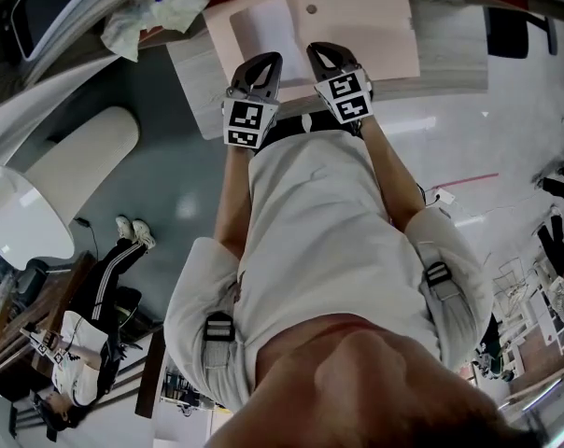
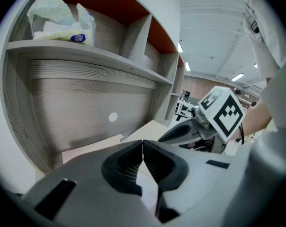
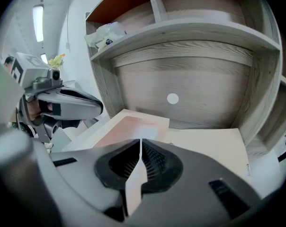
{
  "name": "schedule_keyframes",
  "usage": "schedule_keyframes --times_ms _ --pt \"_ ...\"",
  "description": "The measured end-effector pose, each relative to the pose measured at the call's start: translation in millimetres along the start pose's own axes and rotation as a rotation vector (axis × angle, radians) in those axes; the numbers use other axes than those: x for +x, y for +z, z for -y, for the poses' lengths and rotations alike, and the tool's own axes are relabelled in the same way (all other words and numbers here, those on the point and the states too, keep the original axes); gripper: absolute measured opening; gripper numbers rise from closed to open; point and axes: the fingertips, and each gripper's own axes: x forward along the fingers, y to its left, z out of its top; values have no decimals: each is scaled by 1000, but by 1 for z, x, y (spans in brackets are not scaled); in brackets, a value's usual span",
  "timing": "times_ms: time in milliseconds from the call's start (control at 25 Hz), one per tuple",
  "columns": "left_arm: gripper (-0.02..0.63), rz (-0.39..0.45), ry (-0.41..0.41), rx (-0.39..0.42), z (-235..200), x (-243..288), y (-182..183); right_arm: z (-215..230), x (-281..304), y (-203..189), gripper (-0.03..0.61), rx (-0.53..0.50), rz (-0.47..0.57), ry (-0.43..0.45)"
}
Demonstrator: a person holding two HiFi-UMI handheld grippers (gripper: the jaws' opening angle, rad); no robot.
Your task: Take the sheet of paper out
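A pale pink folder [image 1: 366,26] lies flat on the wooden desk inside the shelf unit, with a white sheet of paper [image 1: 263,24] resting on its left half. The right gripper view shows the folder [image 3: 207,148] and the sheet [image 3: 133,126] just beyond the jaws. My left gripper [image 1: 266,63] hovers over the sheet's near edge, jaws shut and empty [image 2: 143,143]. My right gripper [image 1: 321,54] hangs beside it over the folder, also shut with nothing between the pads [image 3: 140,141]. Neither touches the paper.
A crumpled plastic bag [image 1: 156,12] sits on the shelf above the desk [image 2: 58,20]. The desk's grey wood back panel [image 3: 181,86] has a round white cap. A white round table [image 1: 21,217] and a seated person [image 1: 86,334] are on the floor to the left.
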Motion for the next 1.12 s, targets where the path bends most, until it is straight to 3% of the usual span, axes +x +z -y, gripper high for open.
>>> schedule_keyframes --times_ms 1120 --pt "22 -93 -40 19 -4 25 -32 -5 62 -45 94 22 -155 58"
